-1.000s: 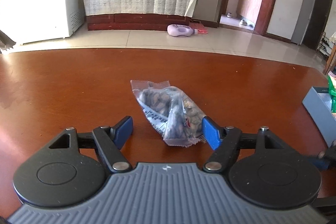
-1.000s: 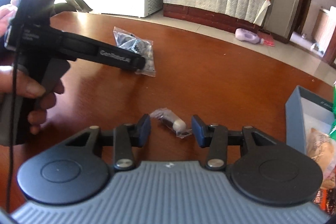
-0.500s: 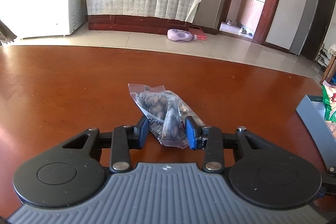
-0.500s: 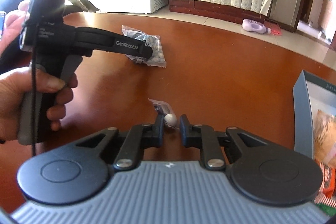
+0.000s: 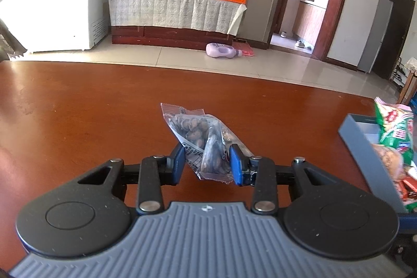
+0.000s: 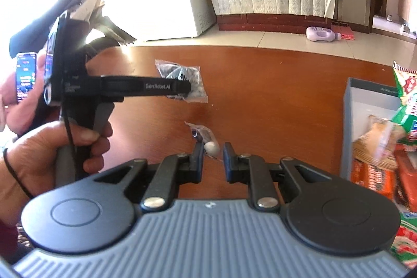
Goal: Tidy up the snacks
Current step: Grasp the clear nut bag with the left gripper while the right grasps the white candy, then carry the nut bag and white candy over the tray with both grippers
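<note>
Both grippers have just closed on snacks: the left gripper (image 5: 207,164) pinches the near end of a clear nut bag (image 5: 202,137), and the right gripper (image 6: 212,160), nearly shut, nips a small wrapped candy (image 6: 208,145) by one end. The grey box (image 5: 365,145) waits at three o'clock on the wooden table (image 5: 91,108). Slick film could slide out, or the candy could twist free, if either hand swings fast.

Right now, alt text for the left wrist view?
The left gripper pinches a clear bag of nuts between its blue pads over a reddish wooden table. A grey box of snack packets sits at the right edge.
</note>
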{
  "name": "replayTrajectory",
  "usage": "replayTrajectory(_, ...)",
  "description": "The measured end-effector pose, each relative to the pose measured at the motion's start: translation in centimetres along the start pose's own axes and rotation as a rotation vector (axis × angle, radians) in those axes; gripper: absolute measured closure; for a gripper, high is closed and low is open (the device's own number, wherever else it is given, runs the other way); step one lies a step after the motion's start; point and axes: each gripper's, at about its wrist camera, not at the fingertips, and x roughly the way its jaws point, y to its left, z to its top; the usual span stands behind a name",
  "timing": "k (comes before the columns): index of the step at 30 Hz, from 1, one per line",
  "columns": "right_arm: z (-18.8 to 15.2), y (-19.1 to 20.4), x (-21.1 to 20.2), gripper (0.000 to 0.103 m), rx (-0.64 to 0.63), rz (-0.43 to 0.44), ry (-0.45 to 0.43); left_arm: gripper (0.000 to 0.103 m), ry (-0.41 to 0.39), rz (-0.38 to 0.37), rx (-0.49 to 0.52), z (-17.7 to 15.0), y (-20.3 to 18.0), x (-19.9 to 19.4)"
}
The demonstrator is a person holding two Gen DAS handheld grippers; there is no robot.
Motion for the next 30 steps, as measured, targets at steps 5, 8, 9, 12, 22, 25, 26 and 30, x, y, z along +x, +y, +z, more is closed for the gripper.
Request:
replayTrajectory(5,0.3,-1.3,-1.6,0.085,0.047,0.005,-0.029,0.061,-0.011,-0.022,0.01,-0.8,-2.5,-2.4)
replayTrajectory(8,0.3,-1.3,-2.6,0.085,0.066,0.018,-0.049,0.061,-0.023,-0.033,0.031,-1.0,-4.1,-3.8)
replayTrajectory(9,0.3,-1.4,-2.9,0.085,0.069,0.023,-0.056,0.061,-0.026,-0.037,0.033,-1.2,-4.4,-4.3)
replayTrajectory(12,0.2,-1.6,-4.0,0.085,0.084,0.036,-0.077,0.061,-0.026,-0.049,0.048,-1.7,-5.4,-5.1)
replayTrajectory(22,0.1,-2.8,-7.0,0.085,0.132,0.049,-0.144,0.061,-0.038,-0.08,0.095,-0.9,-7.6,-5.0)
replayTrajectory(25,0.0,-3.2,-7.7,0.085,0.144,0.047,-0.156,0.061,-0.042,-0.095,0.104,-0.7,-8.3,-5.0)
replayTrajectory(26,0.0,-3.3,-8.0,0.085,0.149,0.046,-0.161,0.061,-0.042,-0.099,0.11,-0.7,-8.5,-4.9)
replayTrajectory(30,0.0,-3.7,-8.9,0.085,0.158,0.047,-0.177,0.061,-0.044,-0.118,0.128,-0.7,-9.5,-4.7)
